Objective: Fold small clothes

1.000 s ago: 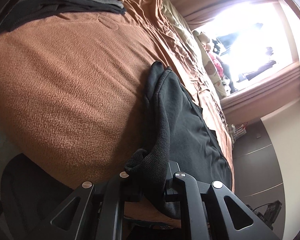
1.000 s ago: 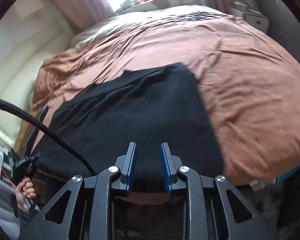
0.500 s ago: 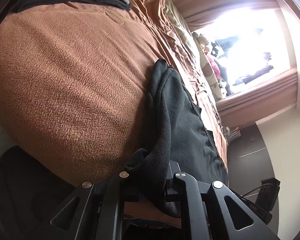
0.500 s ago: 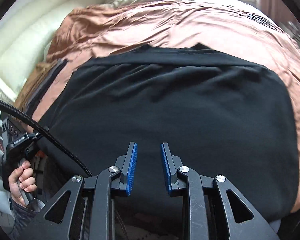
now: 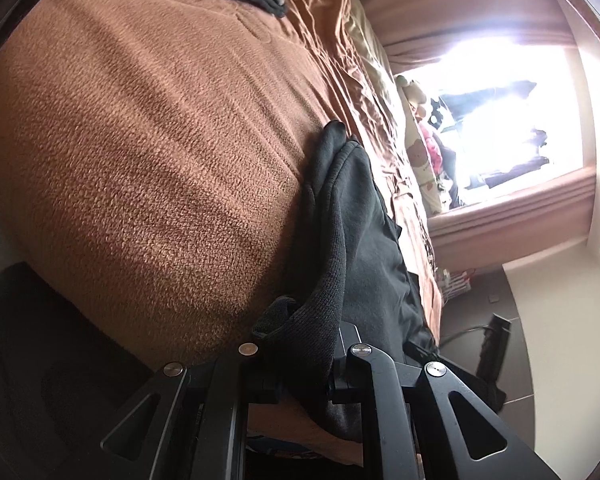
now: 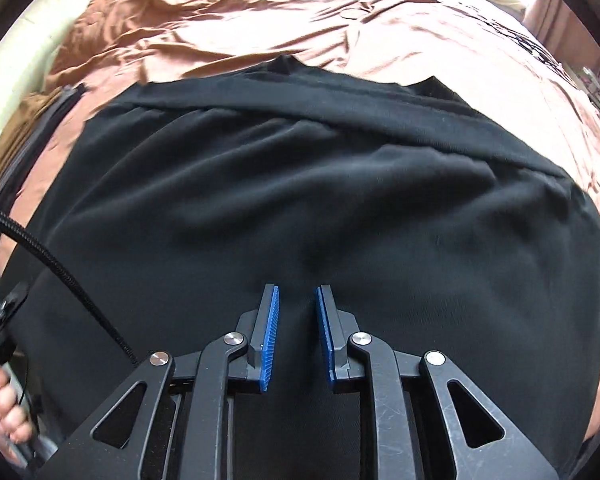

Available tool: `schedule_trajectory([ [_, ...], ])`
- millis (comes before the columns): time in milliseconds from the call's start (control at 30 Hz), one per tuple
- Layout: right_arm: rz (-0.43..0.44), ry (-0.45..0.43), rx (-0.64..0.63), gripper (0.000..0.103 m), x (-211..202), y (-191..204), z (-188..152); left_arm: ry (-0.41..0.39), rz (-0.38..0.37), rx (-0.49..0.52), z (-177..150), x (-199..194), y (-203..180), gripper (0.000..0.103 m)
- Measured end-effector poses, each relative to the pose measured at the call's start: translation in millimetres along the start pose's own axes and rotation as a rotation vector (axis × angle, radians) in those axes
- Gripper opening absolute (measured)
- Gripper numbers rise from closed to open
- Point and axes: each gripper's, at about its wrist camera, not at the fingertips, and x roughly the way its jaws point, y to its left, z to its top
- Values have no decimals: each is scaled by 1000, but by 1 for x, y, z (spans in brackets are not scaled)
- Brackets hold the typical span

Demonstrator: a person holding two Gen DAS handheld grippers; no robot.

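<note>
Left gripper [image 5: 300, 364] pinching black garment [image 6: 320, 208] by its edge, anchoring it. Right gripper [image 6: 296, 332] spread, empty, poised over cloth for next grab.

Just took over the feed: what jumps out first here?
The black garment spread across the brown bedspread fills the right wrist view, with the right gripper open just over it. In the left wrist view, the left gripper pinches the garment's ribbed edge, and a bright window glares beyond.

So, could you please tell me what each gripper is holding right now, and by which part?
The left gripper is shut on the black garment, pinching a ribbed edge at its near corner. The right gripper holds nothing; its jaws stand open over the cloth.
</note>
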Motion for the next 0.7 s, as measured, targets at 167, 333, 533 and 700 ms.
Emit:
schedule_trajectory([
  [167,-13,9,12,16,20,-7,30,2,-4,-3,0,0,1,15],
  [333,-20,12,15,16,40,-10,55,8,-3,11,-1,2,1,15],
  [533,-35,22,0,16,54,-7,77,10,-12,2,0,3,1,15],
  [700,-38,41,-14,16,57,-5,89,14,-18,-10,2,6,2,15],
])
